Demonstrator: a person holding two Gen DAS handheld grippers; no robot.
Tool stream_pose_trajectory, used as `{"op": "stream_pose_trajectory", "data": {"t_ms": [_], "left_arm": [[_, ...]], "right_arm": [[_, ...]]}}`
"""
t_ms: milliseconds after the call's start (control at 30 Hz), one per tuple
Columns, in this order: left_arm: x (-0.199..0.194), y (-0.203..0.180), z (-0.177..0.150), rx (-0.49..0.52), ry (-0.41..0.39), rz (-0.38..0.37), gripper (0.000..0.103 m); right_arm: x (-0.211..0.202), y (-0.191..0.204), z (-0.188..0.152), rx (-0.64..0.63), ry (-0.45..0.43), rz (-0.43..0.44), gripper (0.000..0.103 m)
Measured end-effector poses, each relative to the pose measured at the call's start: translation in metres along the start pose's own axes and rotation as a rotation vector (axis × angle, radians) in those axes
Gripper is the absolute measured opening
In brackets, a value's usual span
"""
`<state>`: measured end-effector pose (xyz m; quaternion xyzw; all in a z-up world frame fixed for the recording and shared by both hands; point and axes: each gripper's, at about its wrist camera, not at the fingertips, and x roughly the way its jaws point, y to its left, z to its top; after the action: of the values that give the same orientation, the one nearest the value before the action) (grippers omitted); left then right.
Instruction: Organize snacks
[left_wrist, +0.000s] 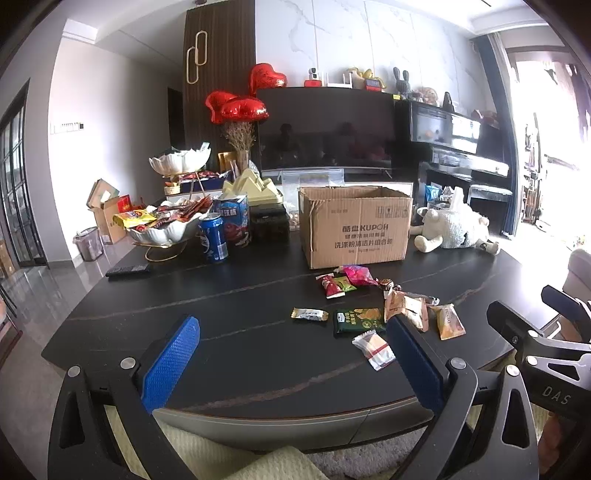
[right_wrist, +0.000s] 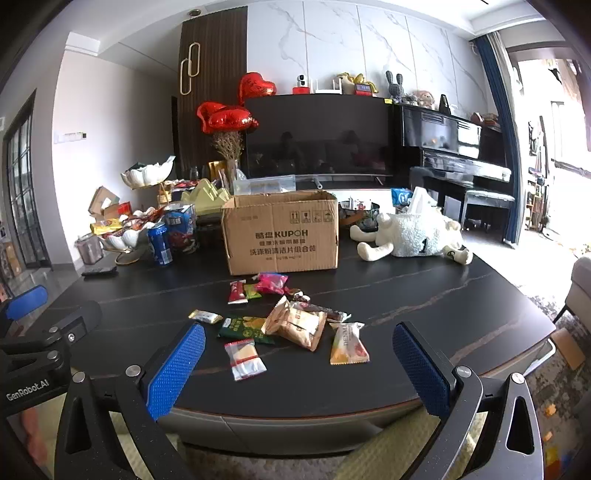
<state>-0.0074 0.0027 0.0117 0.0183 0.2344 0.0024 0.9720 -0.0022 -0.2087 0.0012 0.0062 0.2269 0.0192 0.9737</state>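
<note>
Several small snack packets lie loose on the dark table (right_wrist: 424, 295) in front of an open cardboard box (right_wrist: 282, 236), which also shows in the left wrist view (left_wrist: 356, 227). Among them are a green packet (right_wrist: 245, 328), a white and red packet (right_wrist: 245, 356), tan packets (right_wrist: 299, 323), a yellow packet (right_wrist: 347, 345), a pink packet (right_wrist: 273, 282) and a gold packet (right_wrist: 205, 316). My left gripper (left_wrist: 291, 332) is open and empty above the table's near edge, left of the packets. My right gripper (right_wrist: 299, 339) is open and empty, just short of the packets.
A white shell-shaped bowl (left_wrist: 166, 230) full of snacks, a blue can (left_wrist: 213, 238) and a blue carton (left_wrist: 234, 218) stand at the left. A white plush toy (right_wrist: 413, 234) lies at the right. A remote (left_wrist: 127, 270) lies at the left edge. A TV and a piano stand behind.
</note>
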Motion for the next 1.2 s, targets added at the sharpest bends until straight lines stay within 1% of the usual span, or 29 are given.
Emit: {"op": "stream_pose_trajectory", "data": {"t_ms": [1200], "left_arm": [[-0.0088, -0.0071, 0.0052, 0.002, -0.022, -0.003, 0.103]], "right_arm": [[-0.0038, 0.001, 0.0018, 0.004, -0.014, 0.0, 0.103]]}}
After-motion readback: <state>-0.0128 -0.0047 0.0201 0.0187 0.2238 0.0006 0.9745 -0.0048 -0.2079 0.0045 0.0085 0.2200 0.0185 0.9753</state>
